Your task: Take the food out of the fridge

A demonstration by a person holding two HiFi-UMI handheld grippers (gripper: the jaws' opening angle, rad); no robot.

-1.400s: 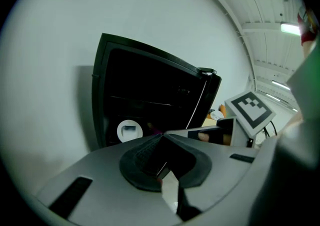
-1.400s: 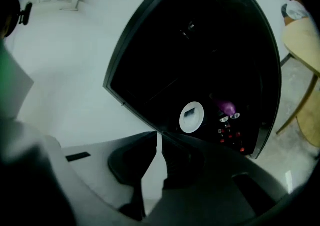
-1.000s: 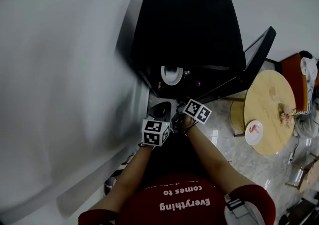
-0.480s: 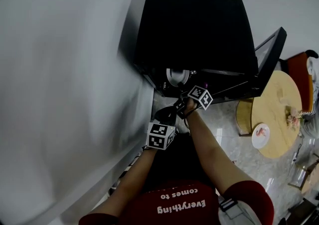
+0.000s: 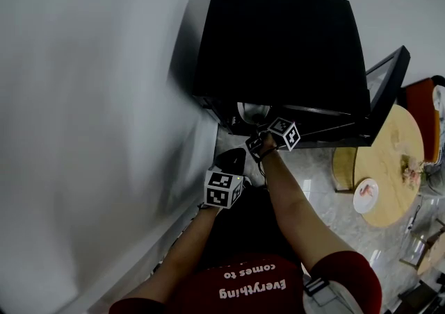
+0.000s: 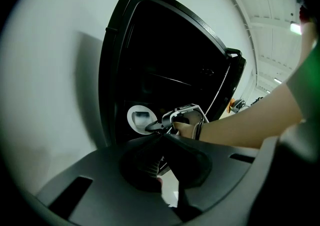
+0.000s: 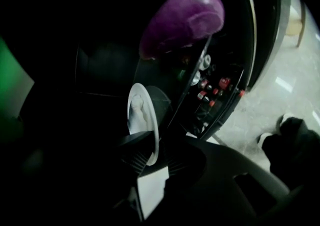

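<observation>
A black fridge (image 5: 278, 42) stands open, its door (image 5: 386, 90) swung to the right. On a low shelf lies a white plate (image 5: 252, 111) with a pale lump of food (image 7: 137, 112). My right gripper (image 5: 254, 128) reaches in; its jaws have just been closing and are now shut on the plate's rim (image 7: 150, 140), as the right gripper view shows (image 7: 154, 152). A purple eggplant-like thing (image 7: 182, 20) sits on the shelf above. My left gripper (image 5: 236, 153) hangs back outside the fridge, shut and empty (image 6: 162, 136). From there I see the plate (image 6: 140, 119) and the right gripper (image 6: 152, 127).
A white wall (image 5: 83, 132) runs close along the left. Bottles with red caps (image 7: 210, 95) fill the door rack. A round wooden table (image 5: 389, 167) with a small plate (image 5: 366, 194) stands at the right, an orange chair (image 5: 424, 104) behind it. A dark shoe (image 7: 290, 130) is on the tiled floor.
My right gripper has gone from beside the left one forward and down into the fridge, to the white plate. The left gripper has sunk slightly and stays outside.
</observation>
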